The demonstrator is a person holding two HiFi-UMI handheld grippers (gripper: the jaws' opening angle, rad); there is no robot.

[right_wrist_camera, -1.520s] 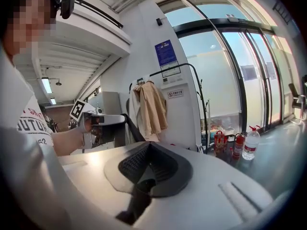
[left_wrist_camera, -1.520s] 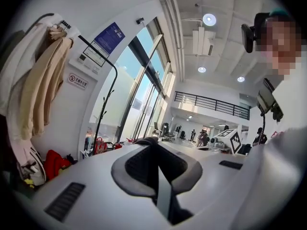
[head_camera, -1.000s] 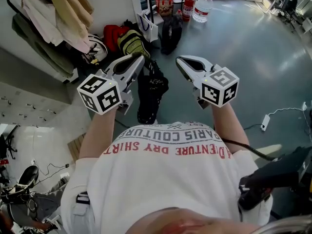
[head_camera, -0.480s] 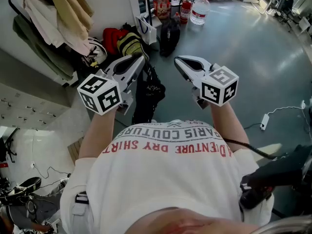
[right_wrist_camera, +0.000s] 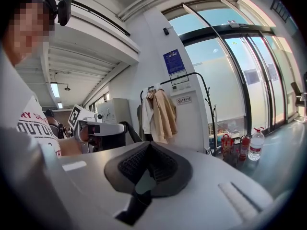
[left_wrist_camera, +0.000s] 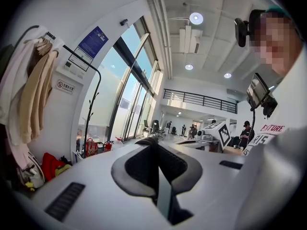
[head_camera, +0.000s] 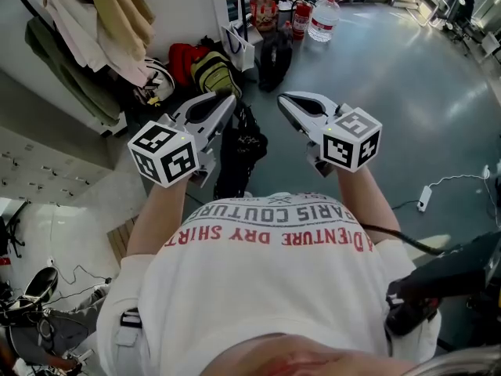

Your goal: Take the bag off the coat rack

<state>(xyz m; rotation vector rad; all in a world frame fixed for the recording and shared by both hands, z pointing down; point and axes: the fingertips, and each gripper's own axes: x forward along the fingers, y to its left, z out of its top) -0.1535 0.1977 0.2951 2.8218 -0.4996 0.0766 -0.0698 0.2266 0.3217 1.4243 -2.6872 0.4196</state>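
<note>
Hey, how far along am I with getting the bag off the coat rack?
Done, it seems: the black bag hangs free over the floor, clear of the coat rack. In hand: the left tongs are shut on its strap and carry it, while the right tongs are shut and empty. Left: probably only setting the bag down somewhere, if that is wanted.

We look down on a grey polished floor (head_camera: 407,92) carrying a water jug (head_camera: 323,16), fire extinguisher (head_camera: 301,18), black backpack (head_camera: 274,53) and white power strip (head_camera: 426,197).
</note>
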